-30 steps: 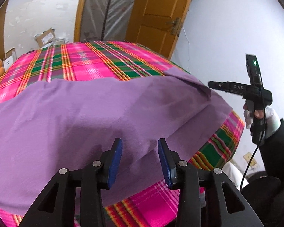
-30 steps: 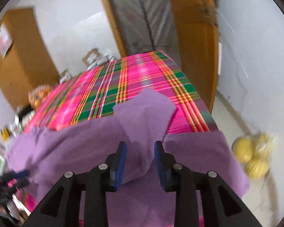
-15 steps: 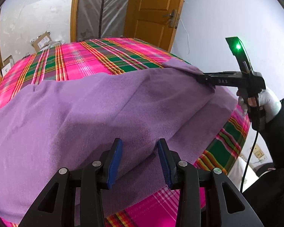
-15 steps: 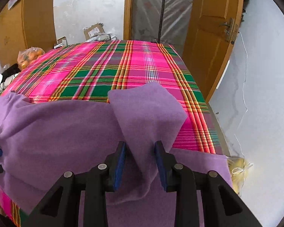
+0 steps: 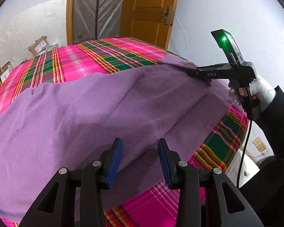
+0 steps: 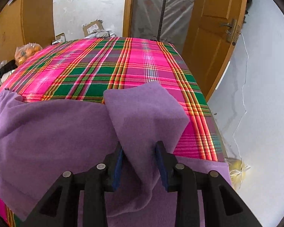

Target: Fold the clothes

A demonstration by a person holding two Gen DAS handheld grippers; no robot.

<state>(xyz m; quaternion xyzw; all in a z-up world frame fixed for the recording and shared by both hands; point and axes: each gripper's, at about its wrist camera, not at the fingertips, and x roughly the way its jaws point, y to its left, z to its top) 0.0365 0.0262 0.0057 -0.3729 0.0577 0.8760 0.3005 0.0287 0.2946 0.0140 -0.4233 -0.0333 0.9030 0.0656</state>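
My left gripper (image 5: 139, 160) and right gripper (image 6: 140, 162) are showing black frames with blue pads (image 5: 114, 160), and a green light (image 5: 224, 38) is glowing on the right one's black body. The garment (image 5: 85, 113) is showing a plain purple, lying over a bedspread (image 6: 108, 64) that is showing a pink plaid crossed with green, orange and yellow stripes. My glove (image 5: 261, 90) is looking white against a black sleeve (image 5: 280, 119), and the door (image 5: 147, 11) is showing an orange-brown wood beside a white wall (image 5: 227, 5).

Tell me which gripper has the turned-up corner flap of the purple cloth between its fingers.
The right gripper: a flap of the purple cloth runs up between its opening fingers. The left gripper faces the long near fold instead.
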